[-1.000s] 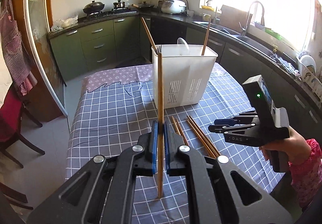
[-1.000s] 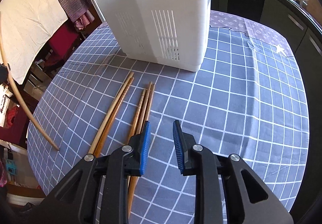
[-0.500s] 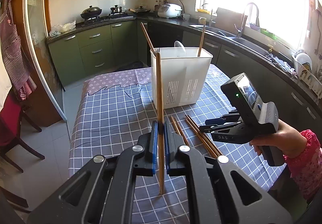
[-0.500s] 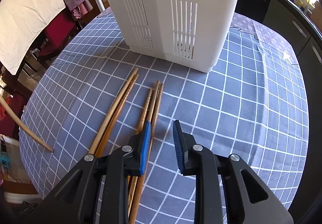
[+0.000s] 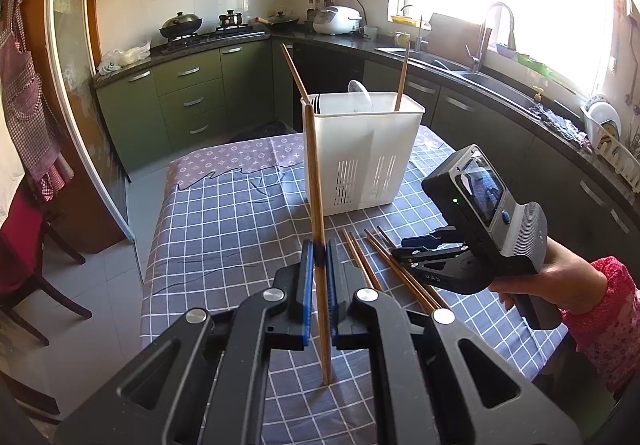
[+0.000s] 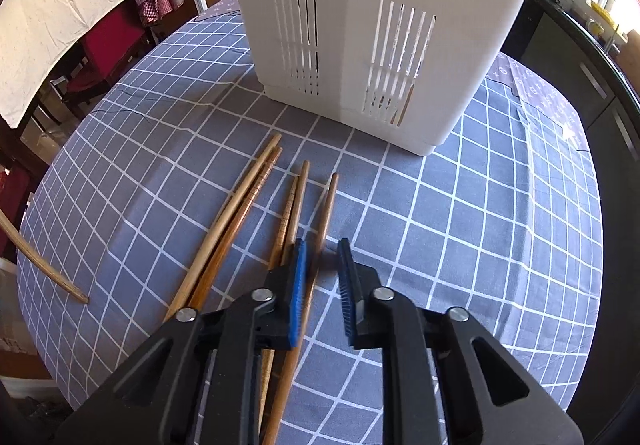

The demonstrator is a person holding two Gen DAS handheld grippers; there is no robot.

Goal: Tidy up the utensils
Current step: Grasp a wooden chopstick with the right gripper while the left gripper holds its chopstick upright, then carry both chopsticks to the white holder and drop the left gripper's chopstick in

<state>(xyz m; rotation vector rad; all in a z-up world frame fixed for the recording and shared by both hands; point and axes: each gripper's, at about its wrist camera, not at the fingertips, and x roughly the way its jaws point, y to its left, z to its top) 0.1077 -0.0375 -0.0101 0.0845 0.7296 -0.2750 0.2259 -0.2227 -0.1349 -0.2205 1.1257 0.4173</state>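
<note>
Kitchen bench (image 5: 224, 229) under checked cloth: white utensil caddy (image 5: 360, 153) toward its far edge, loose chopsticks (image 6: 236, 221) lying before it. We log the left gripper (image 5: 318, 277), fingers clamped on one upright chopstick (image 5: 314, 181). We log the right gripper (image 6: 322, 285), fingers closing astride a lying chopstick (image 6: 326, 205), not yet gripping it.

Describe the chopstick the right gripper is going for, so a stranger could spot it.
Start at the white utensil caddy on the checked tablecloth. Five chopsticks lie in front of it. It is the lone chopstick nearest the caddy's corner, apart from the two pairs, running between the right gripper's closing jaws.
</note>
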